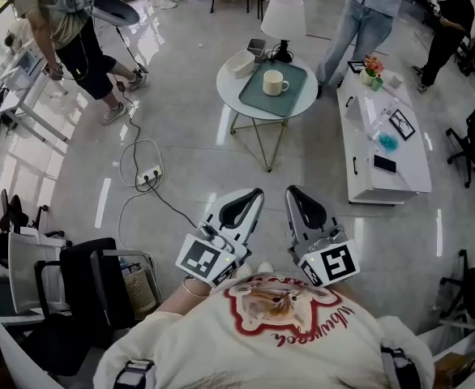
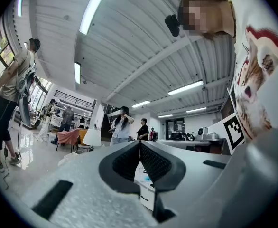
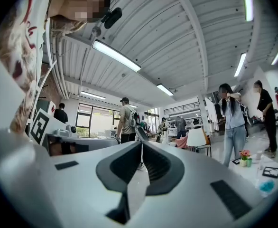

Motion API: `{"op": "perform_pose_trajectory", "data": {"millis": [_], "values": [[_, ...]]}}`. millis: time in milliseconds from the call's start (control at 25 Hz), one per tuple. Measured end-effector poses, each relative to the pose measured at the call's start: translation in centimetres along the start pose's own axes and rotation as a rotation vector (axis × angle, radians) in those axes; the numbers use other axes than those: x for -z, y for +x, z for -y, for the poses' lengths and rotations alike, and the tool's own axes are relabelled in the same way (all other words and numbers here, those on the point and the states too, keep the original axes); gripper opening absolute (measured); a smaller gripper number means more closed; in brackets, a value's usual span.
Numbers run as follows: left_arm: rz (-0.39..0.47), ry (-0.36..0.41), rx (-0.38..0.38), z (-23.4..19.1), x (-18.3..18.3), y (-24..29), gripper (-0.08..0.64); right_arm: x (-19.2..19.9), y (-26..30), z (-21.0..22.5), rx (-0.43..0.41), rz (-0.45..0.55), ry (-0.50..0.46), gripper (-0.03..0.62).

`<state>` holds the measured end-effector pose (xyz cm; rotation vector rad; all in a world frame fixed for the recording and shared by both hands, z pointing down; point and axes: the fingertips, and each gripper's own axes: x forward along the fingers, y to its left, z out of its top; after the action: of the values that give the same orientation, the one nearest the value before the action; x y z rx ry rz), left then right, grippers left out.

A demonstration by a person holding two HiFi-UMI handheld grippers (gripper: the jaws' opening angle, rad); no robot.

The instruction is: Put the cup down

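Note:
A cream cup (image 1: 274,82) with a handle stands upright on a green tray (image 1: 296,96) on the small round white table (image 1: 229,87), far ahead of me. Both grippers are held close to my chest, well short of the table and pointing toward it. In the head view the left gripper (image 1: 257,192) and the right gripper (image 1: 291,190) hang side by side over the floor. Each has its jaws pressed together with nothing between them, as the left gripper (image 2: 140,143) and right gripper (image 3: 142,144) show in their own views. I cannot make out the cup in either gripper view.
On the round table, a white lamp (image 1: 284,19) and a white box (image 1: 241,61) stand beside the tray. A long white table (image 1: 400,168) with small items is at the right. A power strip with cable (image 1: 148,177) lies on the floor. Chairs (image 1: 92,278) stand at my left; several people stand around.

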<state>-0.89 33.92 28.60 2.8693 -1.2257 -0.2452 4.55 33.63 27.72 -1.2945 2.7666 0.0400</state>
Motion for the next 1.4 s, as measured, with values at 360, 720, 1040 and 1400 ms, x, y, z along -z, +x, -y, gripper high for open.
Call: {"op": "perform_pose_trajectory", "data": {"millis": [360, 720, 1040, 1400], "values": [[0.007, 0.006, 0.014, 0.0, -0.2, 0.6, 0.017, 0.0, -0.2, 0.7, 0.033, -0.002, -0.029, 0.029], [0.014, 0.007, 0.008, 0.2, -0.4, 0.6, 0.017, 0.2, -0.6, 1.0, 0.046, -0.015, -0.034, 0.028], [0.010, 0.004, 0.005, 0.5, -0.3, -0.1, 0.017, 0.5, -0.7, 0.3, 0.032, -0.027, -0.024, 0.028], [0.006, -0.008, 0.001, 0.9, -0.1, -1.2, 0.017, 0.4, -1.1, -0.8, 0.023, -0.027, -0.007, 0.029]]}}
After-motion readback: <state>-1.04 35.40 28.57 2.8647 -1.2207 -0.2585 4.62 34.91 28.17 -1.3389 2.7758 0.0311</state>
